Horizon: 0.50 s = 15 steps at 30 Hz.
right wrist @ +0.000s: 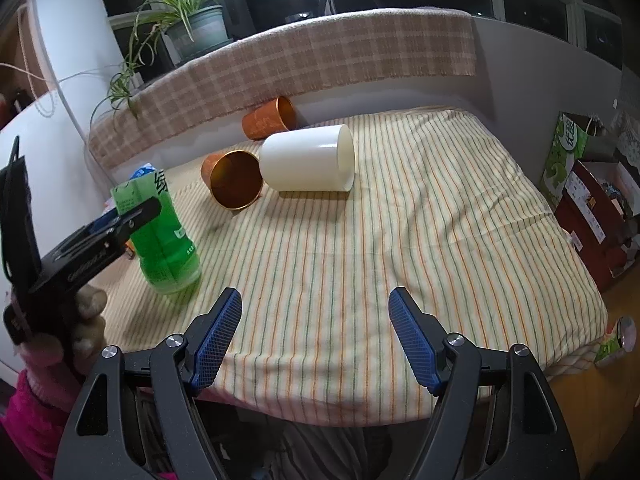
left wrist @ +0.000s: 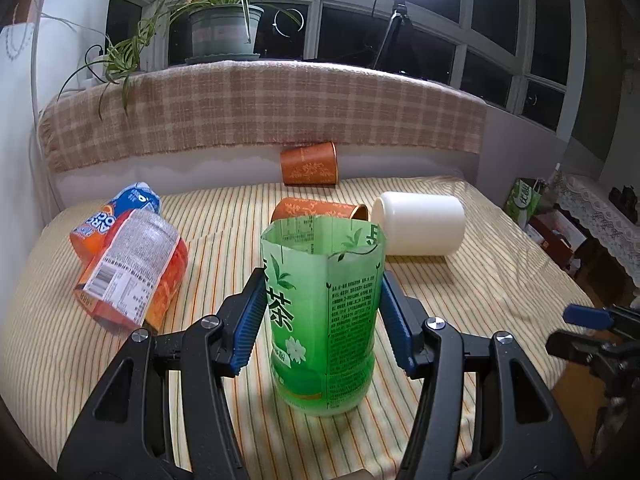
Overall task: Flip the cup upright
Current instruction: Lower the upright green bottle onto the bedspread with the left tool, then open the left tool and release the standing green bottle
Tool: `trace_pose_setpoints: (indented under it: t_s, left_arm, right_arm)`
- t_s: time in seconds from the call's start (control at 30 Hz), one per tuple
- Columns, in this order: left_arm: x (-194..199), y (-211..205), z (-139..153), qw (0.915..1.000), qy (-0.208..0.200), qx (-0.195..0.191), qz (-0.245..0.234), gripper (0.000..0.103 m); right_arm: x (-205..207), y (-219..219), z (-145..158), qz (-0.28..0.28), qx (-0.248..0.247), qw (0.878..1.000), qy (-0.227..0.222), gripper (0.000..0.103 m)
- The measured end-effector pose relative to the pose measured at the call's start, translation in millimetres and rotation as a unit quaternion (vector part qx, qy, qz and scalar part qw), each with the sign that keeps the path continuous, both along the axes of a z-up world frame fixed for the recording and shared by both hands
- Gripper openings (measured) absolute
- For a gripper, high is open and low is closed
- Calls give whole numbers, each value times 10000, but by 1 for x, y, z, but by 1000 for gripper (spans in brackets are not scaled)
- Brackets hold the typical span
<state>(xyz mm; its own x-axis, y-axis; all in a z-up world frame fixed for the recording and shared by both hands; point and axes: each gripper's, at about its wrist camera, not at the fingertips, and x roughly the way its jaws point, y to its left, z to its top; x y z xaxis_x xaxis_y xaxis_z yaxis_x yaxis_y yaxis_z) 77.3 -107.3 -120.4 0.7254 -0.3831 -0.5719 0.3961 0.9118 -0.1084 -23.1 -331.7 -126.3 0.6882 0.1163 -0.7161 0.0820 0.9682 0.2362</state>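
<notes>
The green cut-off tea bottle cup (left wrist: pixel 322 316) stands upright on the striped bed sheet (right wrist: pixel 400 240), open end up, between the jaws of the left gripper (left wrist: pixel 320 320). The blue pads (left wrist: pixel 250 320) are just beside its walls; I cannot tell if they press the plastic or have a thin gap, because the walls do not look dented.

This cup is thin plastic with a film label, so I judge it very light, soft near the cut rim and a bit slippery. A better hold is low to the middle of the body, where the shape is stiffer; a hard squeeze near the rim may crush it.

Three cups lie on their sides further back: a white plastic cup (right wrist: pixel 308 158), a near orange cup (right wrist: pixel 234 184) touching it, and a far orange cup (right wrist: pixel 270 118) by the bed's back edge. They look stiff and light, and may roll on the soft bed.

The right gripper (right wrist: pixel 316 336) hovers over the near edge, jaws spread and holding nothing.
</notes>
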Motion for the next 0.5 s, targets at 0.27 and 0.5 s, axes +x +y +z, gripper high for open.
trace_pose_setpoints:
  t_s: [0.27,0.5]
  left_arm:
    - [-14,7,1,9997,214,-55,-124,57]
    - [-26,9,0,9993,285,-52,-229,57]
  right_arm:
    - [0,7,0,85,-2,10000,-25,76]
    - [-3,11,3,114,-24,9999,-65,76]
